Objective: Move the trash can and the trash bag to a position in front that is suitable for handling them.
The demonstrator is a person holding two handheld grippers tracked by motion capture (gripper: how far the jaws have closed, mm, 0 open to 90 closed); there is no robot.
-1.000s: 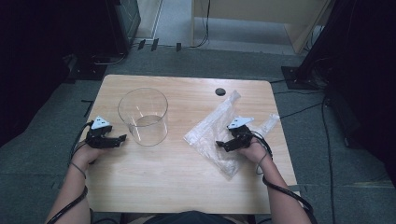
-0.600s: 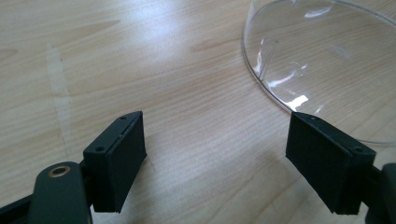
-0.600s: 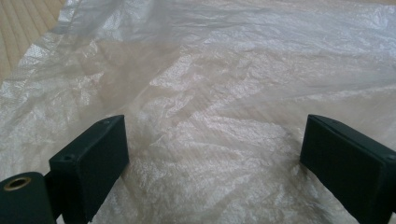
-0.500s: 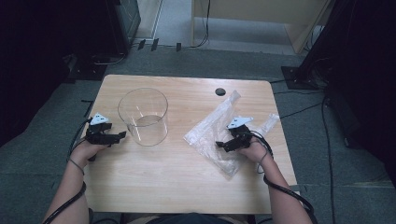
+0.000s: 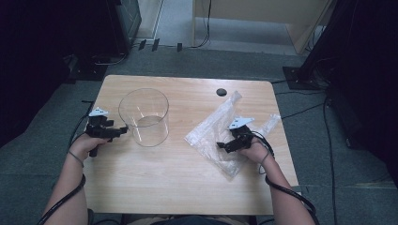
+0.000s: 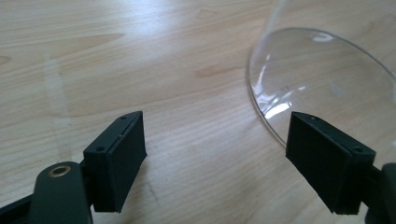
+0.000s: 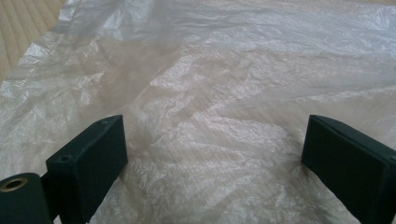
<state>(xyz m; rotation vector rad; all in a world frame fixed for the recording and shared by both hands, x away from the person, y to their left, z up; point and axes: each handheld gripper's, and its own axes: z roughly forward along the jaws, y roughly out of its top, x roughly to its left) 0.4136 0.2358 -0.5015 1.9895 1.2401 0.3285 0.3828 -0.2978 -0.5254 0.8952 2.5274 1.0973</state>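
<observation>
A clear round container (image 5: 144, 117) stands upright on the left half of the wooden table (image 5: 155, 187). My left gripper (image 5: 123, 131) is open just left of it, low over the wood; the container's base (image 6: 322, 88) curves past the right jaw in the left gripper view. A crumpled clear plastic bag (image 5: 220, 126) lies flat on the right half of the table. My right gripper (image 5: 220, 145) hovers open over the bag's near part, and the bag's wrinkled film (image 7: 224, 93) spreads beneath its jaws. Neither gripper holds anything.
A small black round hole (image 5: 220, 91) sits near the table's far edge. Cables trail from both grippers over the table's edges. Dark equipment stands (image 5: 309, 70) and grey carpet surround the table.
My left gripper has edged slightly toward the clear container. The right gripper stays over the bag with little movement.
</observation>
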